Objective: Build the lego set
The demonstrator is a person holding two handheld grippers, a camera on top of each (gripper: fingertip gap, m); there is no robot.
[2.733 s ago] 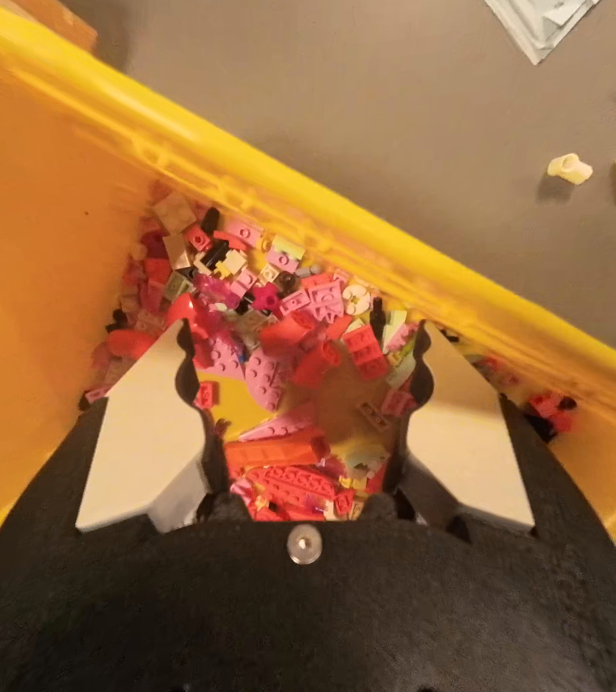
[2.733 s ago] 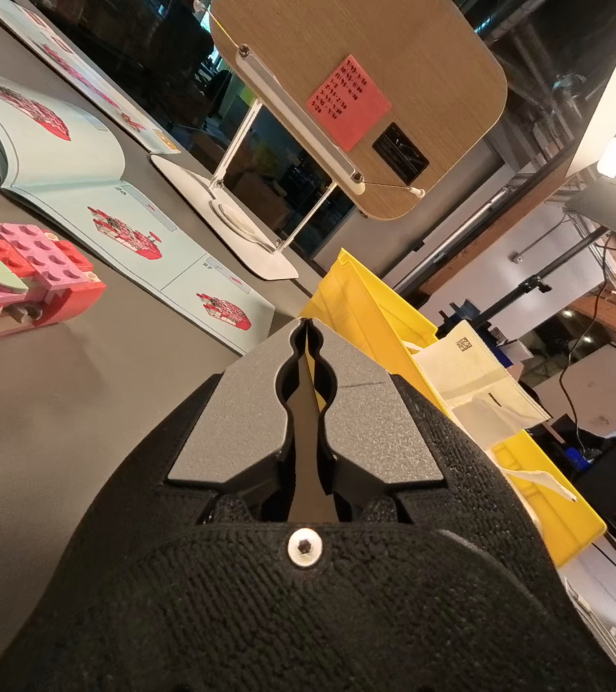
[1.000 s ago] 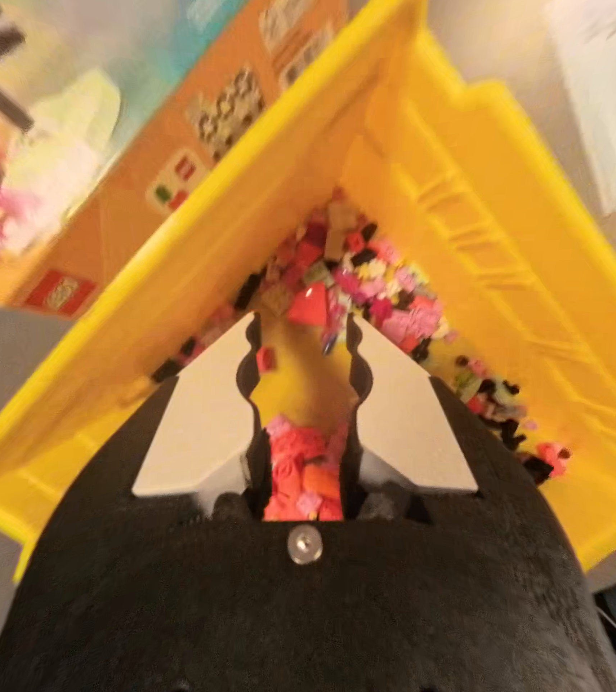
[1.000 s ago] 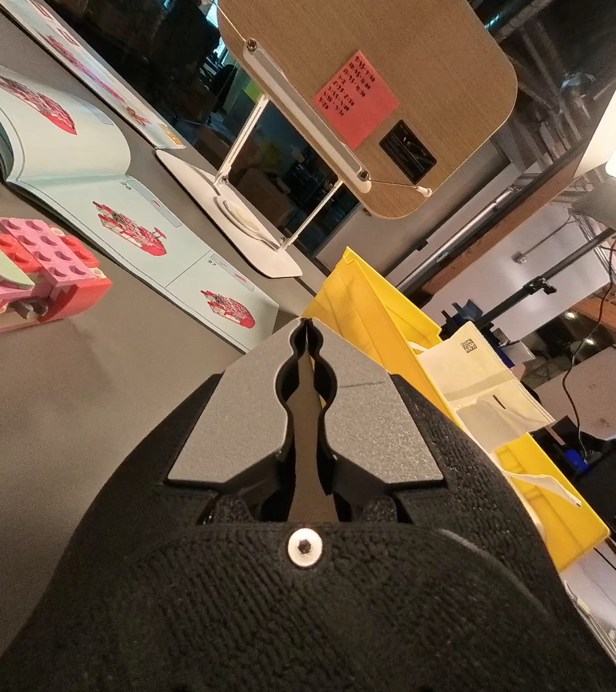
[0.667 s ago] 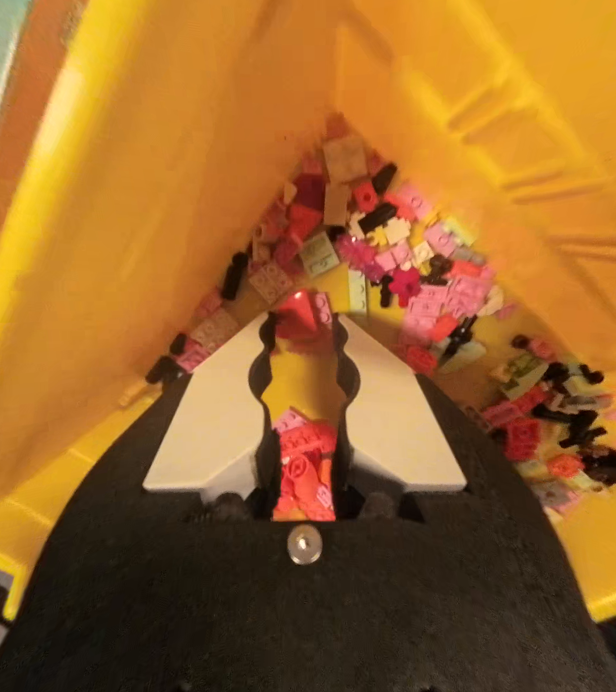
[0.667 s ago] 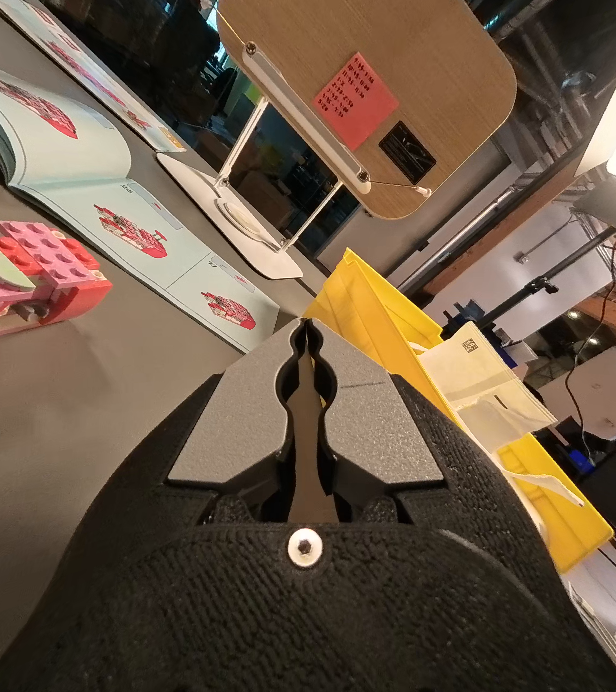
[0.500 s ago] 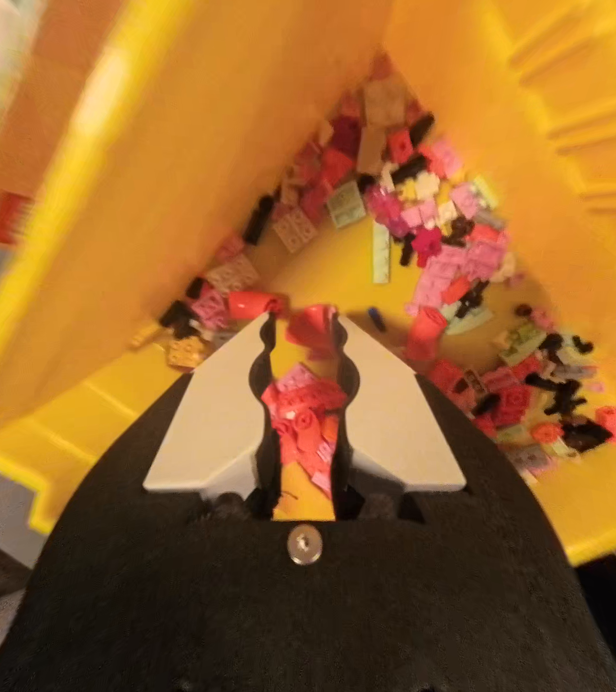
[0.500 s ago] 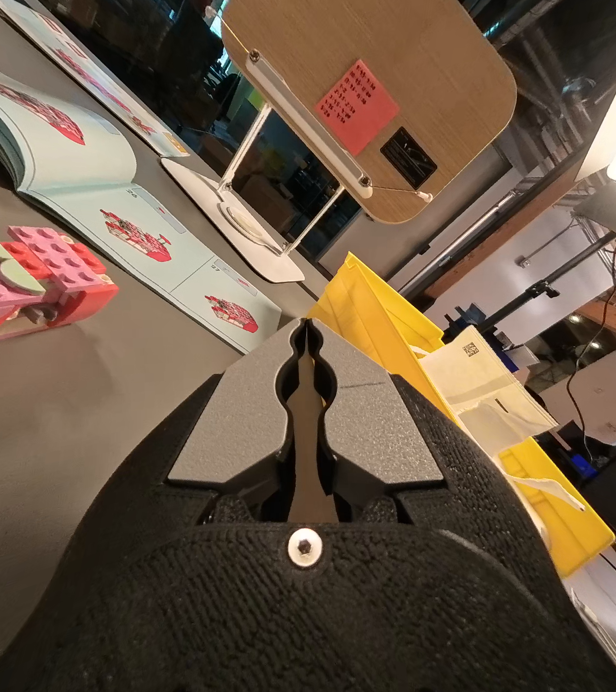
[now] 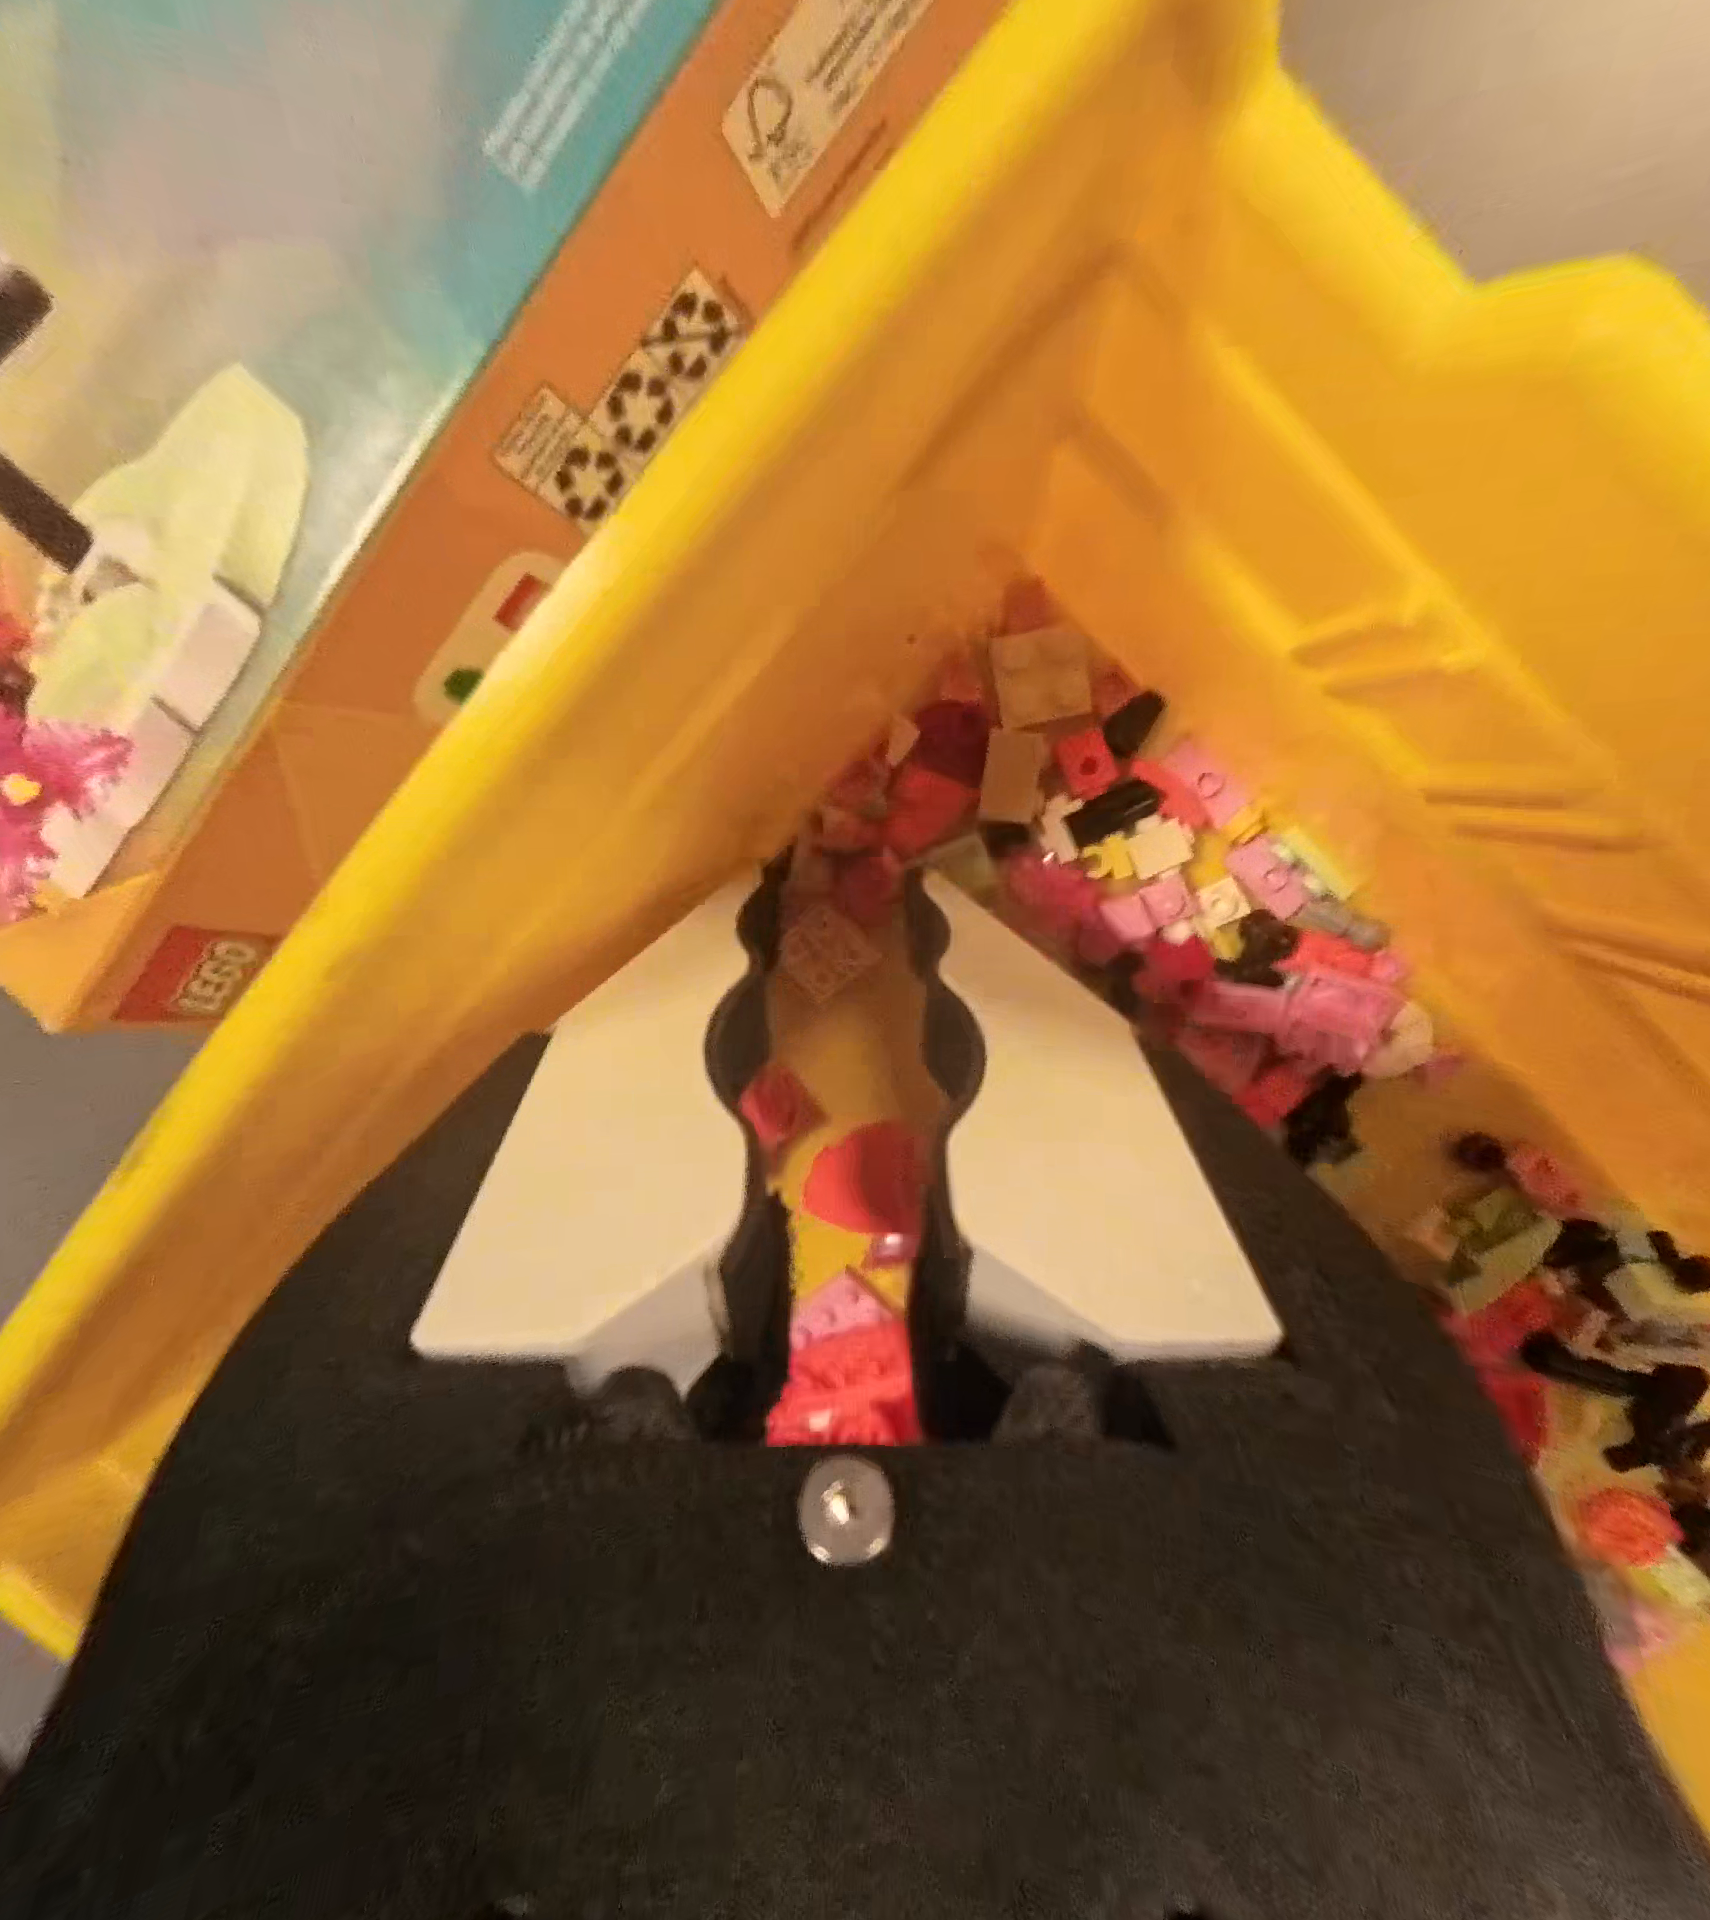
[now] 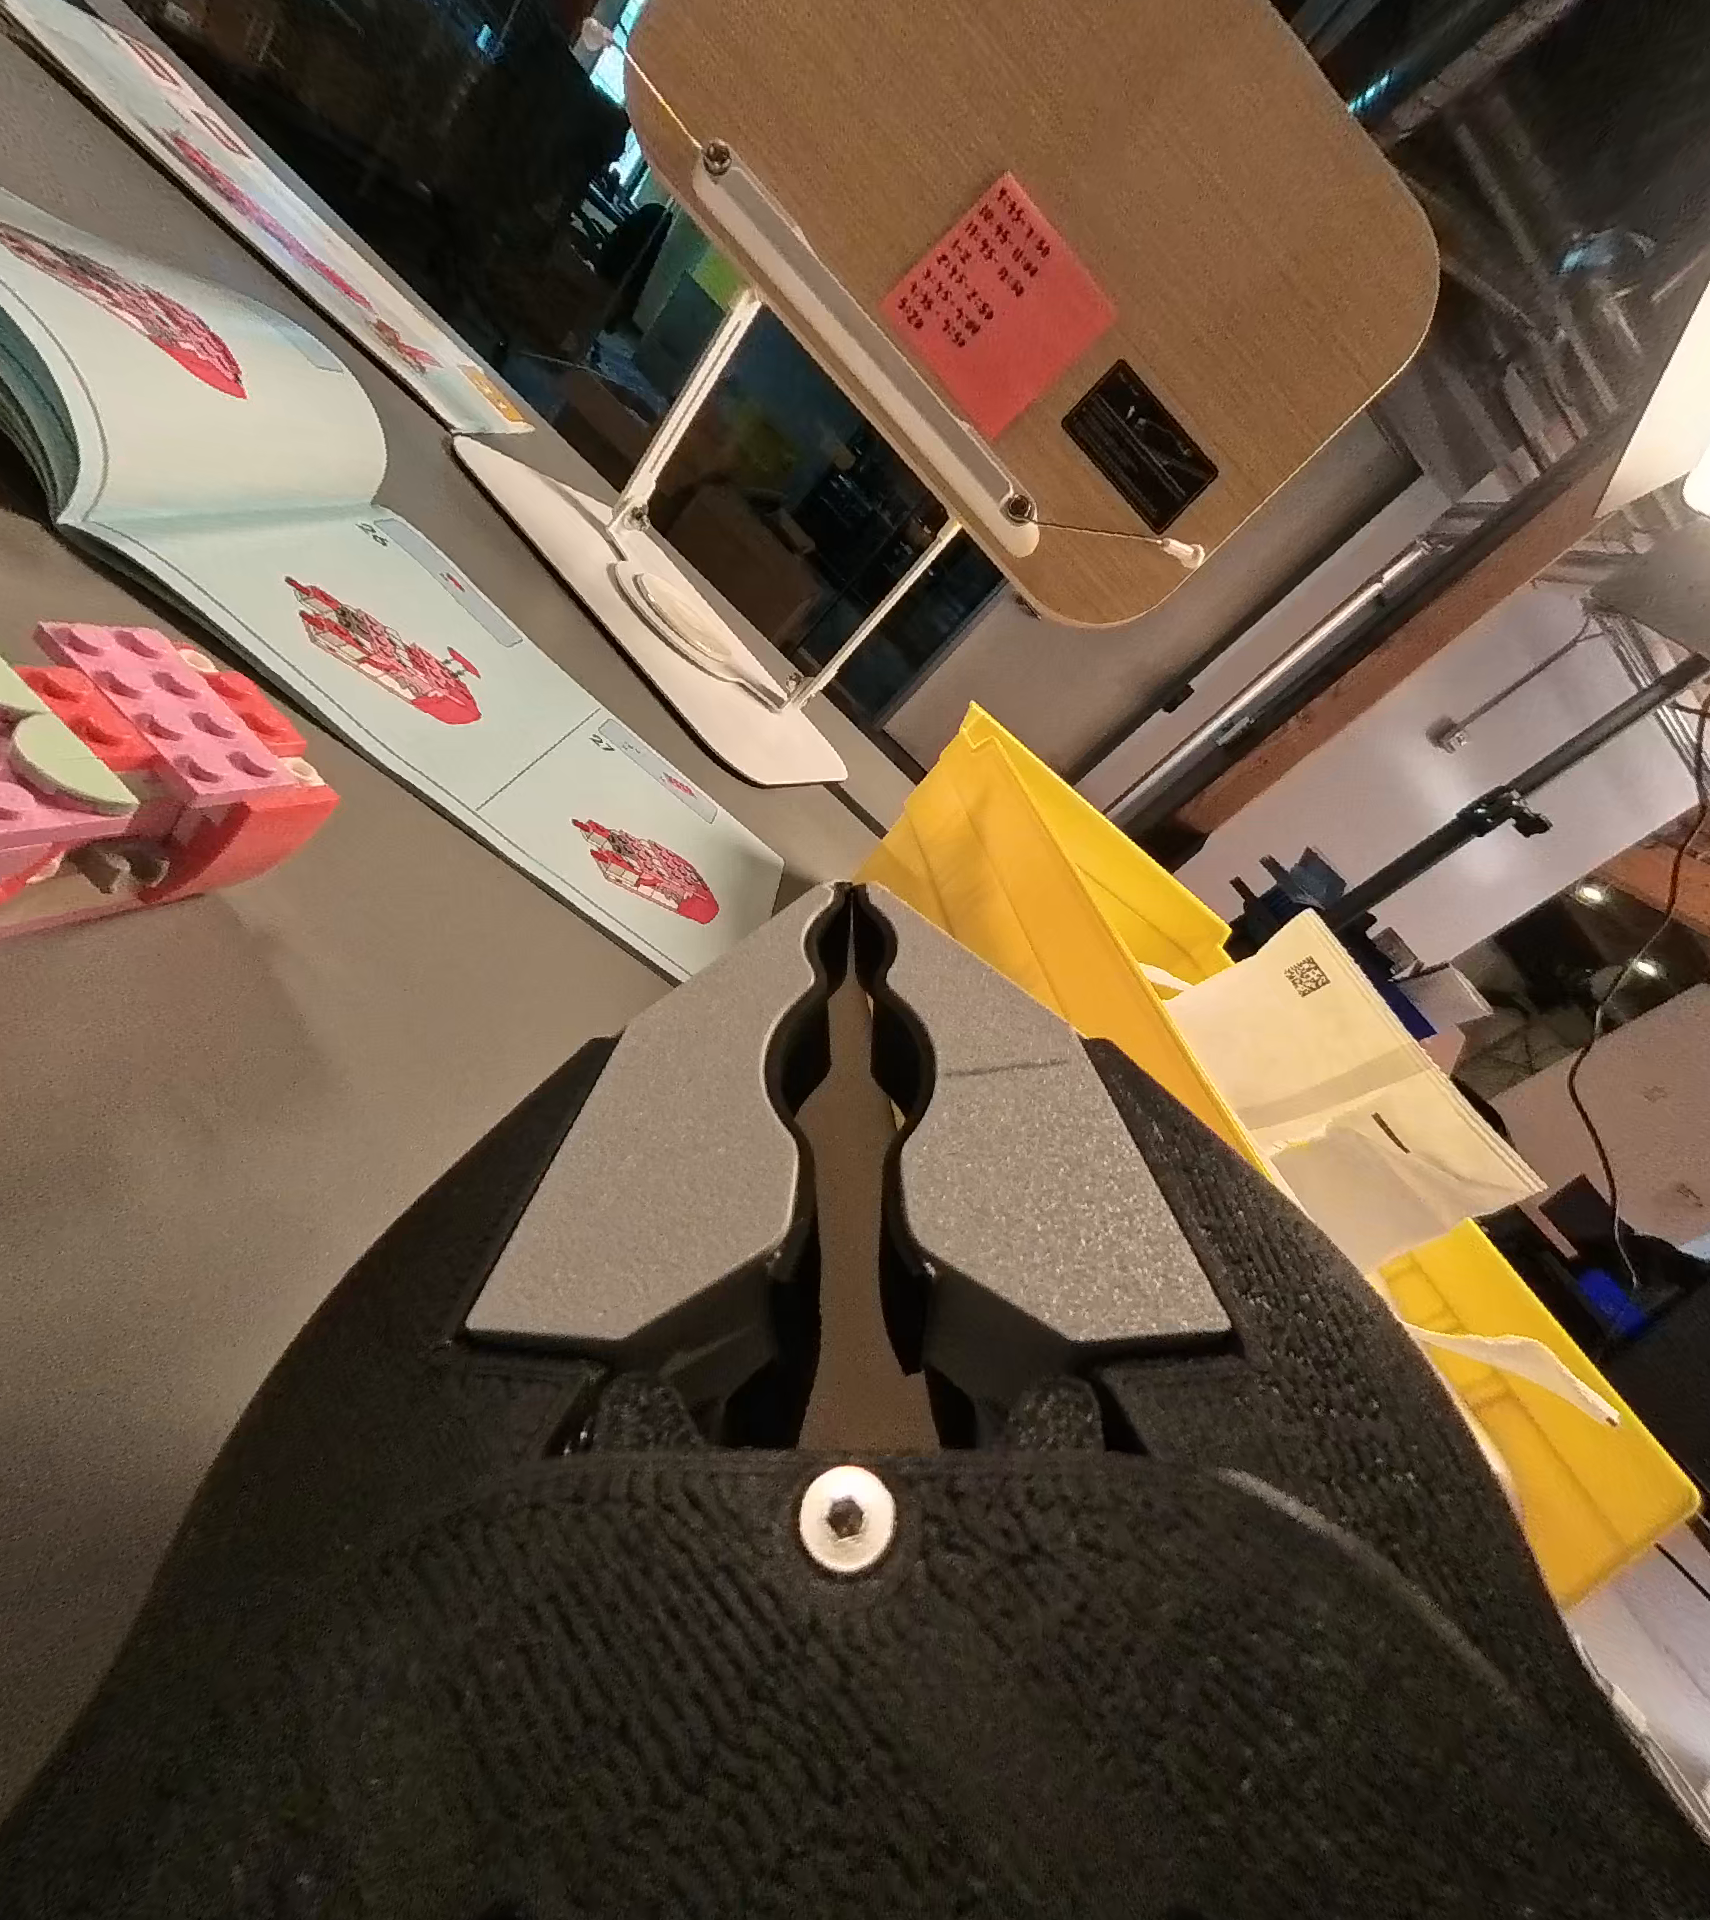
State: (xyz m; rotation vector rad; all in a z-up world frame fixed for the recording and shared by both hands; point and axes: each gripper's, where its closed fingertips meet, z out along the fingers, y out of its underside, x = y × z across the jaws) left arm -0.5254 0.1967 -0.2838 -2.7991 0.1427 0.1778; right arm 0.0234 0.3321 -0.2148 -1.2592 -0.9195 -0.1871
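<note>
The left wrist view looks down into a yellow bin (image 9: 1246,436), a sight the other view does not give: its floor is strewn with loose toy bricks (image 9: 1235,935) in pink, red, black and cream, heaped toward the far corner. The left gripper (image 9: 840,894) reaches in among them with its white fingers (image 9: 1038,1122) a narrow way apart. A tan studded plate (image 9: 823,948) and some dark red pieces lie right at the tips, and a rounded red piece (image 9: 861,1174) shows farther back in the gap. The view is blurred, and whether the pads pinch any piece cannot be told. A printed cardboard box (image 9: 331,343) stands just beyond the bin's left wall. The right wrist view alone shows the wider setting. The right gripper (image 10: 851,914) is closed, its grey fingers (image 10: 685,1164) meeting at the tips with nothing between them, low over a grey surface (image 10: 207,1195). On that surface sit a part-built pink and red brick model (image 10: 103,769), an open instruction booklet (image 10: 394,623) and the white base of a stand (image 10: 685,634) carrying a wooden panel (image 10: 1090,208). A yellow bin (image 10: 1069,935) appears here from outside only, with white paper bags (image 10: 1350,1091) rising from it.
</note>
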